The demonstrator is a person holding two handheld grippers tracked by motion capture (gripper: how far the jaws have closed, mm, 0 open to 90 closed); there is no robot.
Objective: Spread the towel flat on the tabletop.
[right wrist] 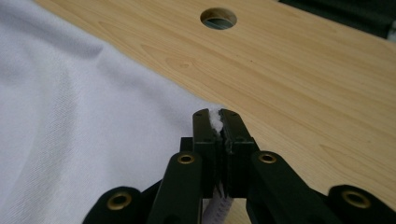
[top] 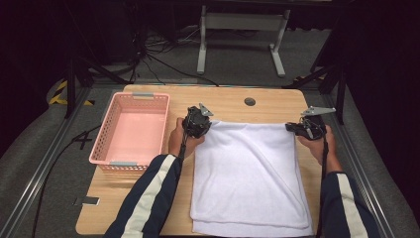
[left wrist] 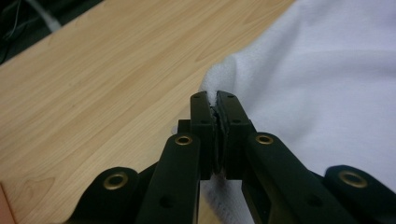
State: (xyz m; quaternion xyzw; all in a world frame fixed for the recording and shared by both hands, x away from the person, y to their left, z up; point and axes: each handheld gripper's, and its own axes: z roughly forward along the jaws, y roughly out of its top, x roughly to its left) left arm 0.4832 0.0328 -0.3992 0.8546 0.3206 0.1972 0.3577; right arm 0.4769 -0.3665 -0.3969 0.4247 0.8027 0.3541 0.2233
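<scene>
High view: I see a white towel spread folded on the wooden table, its near edge at the table's front. My left claw pinches the towel's far left corner; my right claw pinches the far right corner. A pink plastic basket stands on the table's left side, just beside the left hand; I see nothing in it. A round cable hole sits in the table beyond the towel.

Left gripper view: the left claw is pressed together on a bunched fold of the towel, lifted slightly off the table.

Right gripper view: the right claw is clamped on white towel fabric at the corner, the table and cable hole beyond.
</scene>
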